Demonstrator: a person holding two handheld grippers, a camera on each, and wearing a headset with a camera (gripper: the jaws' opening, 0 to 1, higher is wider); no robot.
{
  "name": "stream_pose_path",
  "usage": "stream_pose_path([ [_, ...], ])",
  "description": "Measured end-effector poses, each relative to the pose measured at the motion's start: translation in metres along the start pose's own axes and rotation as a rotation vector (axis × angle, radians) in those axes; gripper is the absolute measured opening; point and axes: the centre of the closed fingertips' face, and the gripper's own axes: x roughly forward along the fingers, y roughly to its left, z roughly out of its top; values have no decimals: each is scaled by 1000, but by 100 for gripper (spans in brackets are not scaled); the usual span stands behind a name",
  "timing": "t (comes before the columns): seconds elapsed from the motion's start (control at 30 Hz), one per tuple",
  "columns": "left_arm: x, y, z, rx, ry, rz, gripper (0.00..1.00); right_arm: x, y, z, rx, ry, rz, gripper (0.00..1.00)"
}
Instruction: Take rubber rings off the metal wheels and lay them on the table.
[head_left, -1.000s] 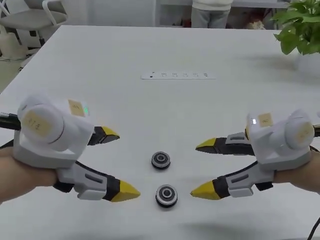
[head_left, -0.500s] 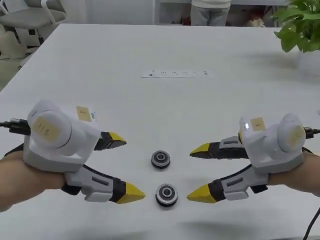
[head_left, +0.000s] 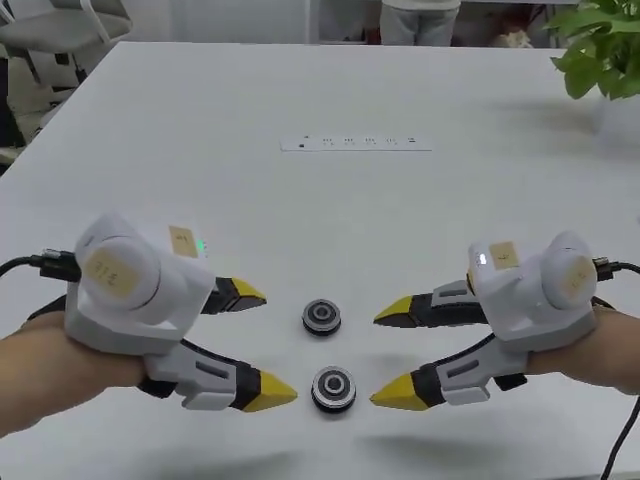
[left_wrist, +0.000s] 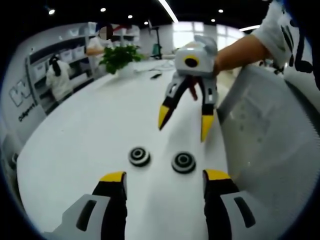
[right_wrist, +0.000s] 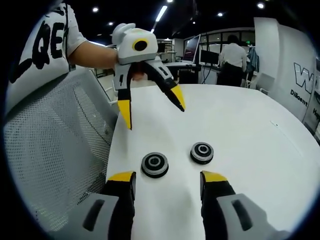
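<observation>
Spread wide, the left gripper (head_left: 276, 345) and right gripper (head_left: 378, 357) flank 2 small round metal wheels wearing black rubber rings (right_wrist: 143, 165) on the white table (head_left: 350, 220). Between the lower tips lies the nearer wheel (head_left: 333, 389); the farther wheel (head_left: 321, 317) sits just beyond. Ideally 1 gripper pins a hub while the other peels its ring outward.

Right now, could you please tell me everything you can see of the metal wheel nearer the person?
The nearer wheel is round: a black rubber ring around a silvery hub with a dark centre. It lies flat on the white table, between the open left gripper and right gripper, touched by neither, apart from the farther wheel.
</observation>
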Motion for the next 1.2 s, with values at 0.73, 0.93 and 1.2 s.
stream_pose_path([
  [0.73, 26, -14, -3, 11, -1, -74, 47, 17, 9, -8, -7, 28, 67, 39],
  [0.93, 32, -21, -4, 12, 4, -100, 43, 21, 13, -10, -4, 33, 84, 38],
  [1.2, 38, -25, -1, 21, -12, -111, 33, 26, 16, -8, 10, 27, 96, 38],
])
